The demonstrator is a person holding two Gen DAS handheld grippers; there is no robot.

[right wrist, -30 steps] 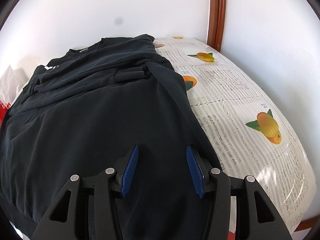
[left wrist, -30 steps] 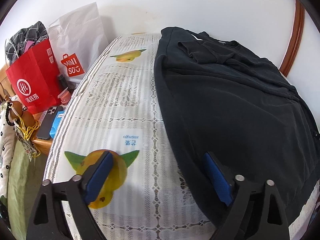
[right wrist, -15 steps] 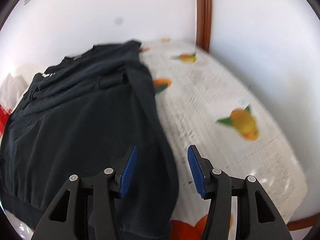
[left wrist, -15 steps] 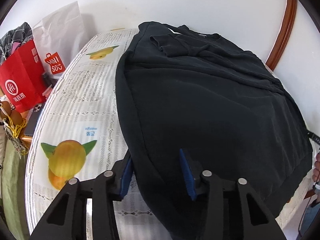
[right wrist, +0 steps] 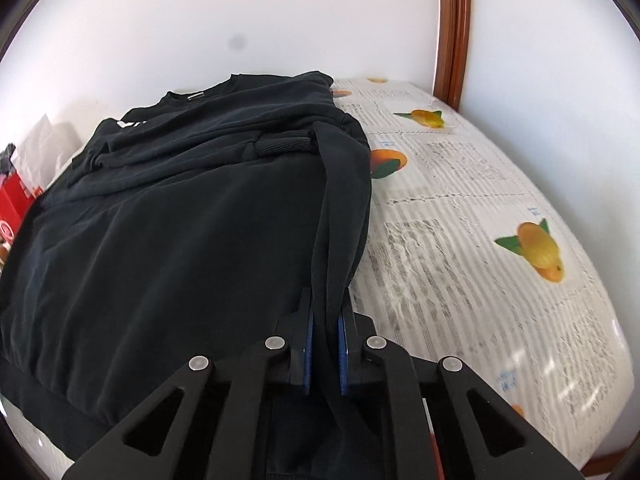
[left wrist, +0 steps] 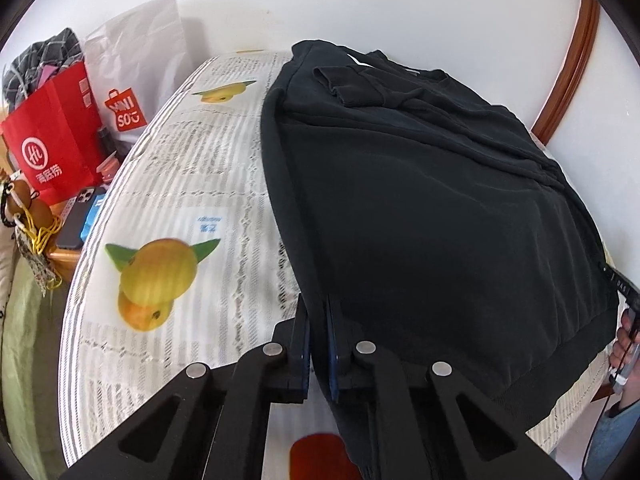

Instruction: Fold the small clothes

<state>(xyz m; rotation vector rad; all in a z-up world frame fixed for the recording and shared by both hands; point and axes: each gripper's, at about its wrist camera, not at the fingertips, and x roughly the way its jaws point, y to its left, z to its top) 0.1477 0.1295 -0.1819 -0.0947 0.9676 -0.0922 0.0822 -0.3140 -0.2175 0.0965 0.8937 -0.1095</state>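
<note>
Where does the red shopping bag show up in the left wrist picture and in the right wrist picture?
Left wrist: red shopping bag at the left edge, beside the bed.
Right wrist: only a red sliver at the far left edge, behind the black sweatshirt.
Shared landmark: the sweatshirt.

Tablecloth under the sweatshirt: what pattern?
White lace-like tablecloth printed with yellow-orange fruits; right wrist view shows it best.

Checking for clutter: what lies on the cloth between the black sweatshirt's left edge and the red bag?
In the left wrist view, only bare fruit-print tablecloth separates the black sweatshirt from the table edge; the red bag stands beyond it.
</note>
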